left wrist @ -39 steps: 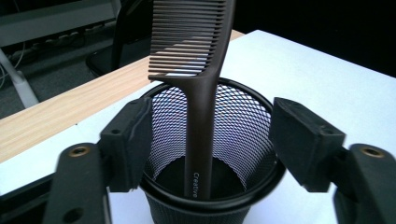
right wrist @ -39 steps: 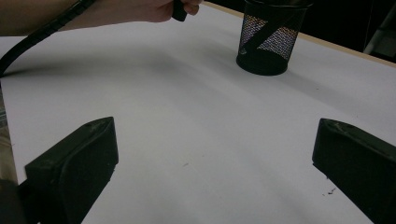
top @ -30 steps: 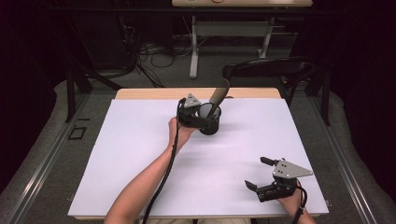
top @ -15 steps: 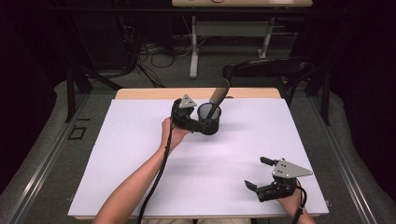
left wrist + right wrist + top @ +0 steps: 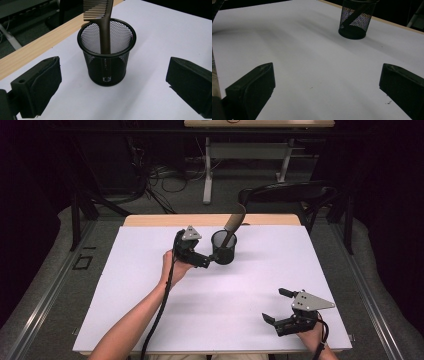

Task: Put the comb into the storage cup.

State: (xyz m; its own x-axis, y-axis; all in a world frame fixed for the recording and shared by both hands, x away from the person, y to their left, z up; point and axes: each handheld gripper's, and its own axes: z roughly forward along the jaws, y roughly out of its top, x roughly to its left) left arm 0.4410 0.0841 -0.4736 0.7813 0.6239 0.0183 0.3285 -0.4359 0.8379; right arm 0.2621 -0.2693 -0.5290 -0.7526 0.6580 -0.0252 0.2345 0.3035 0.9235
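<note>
Brown comb [image 5: 105, 32] top cut off

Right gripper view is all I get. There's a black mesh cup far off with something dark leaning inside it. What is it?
Observer: A brown comb, handle down in the cup, teeth sticking up above the rim.
Operator: Is the other hand holding it?
Observer: No. The left gripper sits just beside the cup with its fingers wide apart. They have just been opening, and the cup stands in front of them, not gripped.
Operator: What's past the table?
Observer: A black chair stands behind the far edge.
</note>
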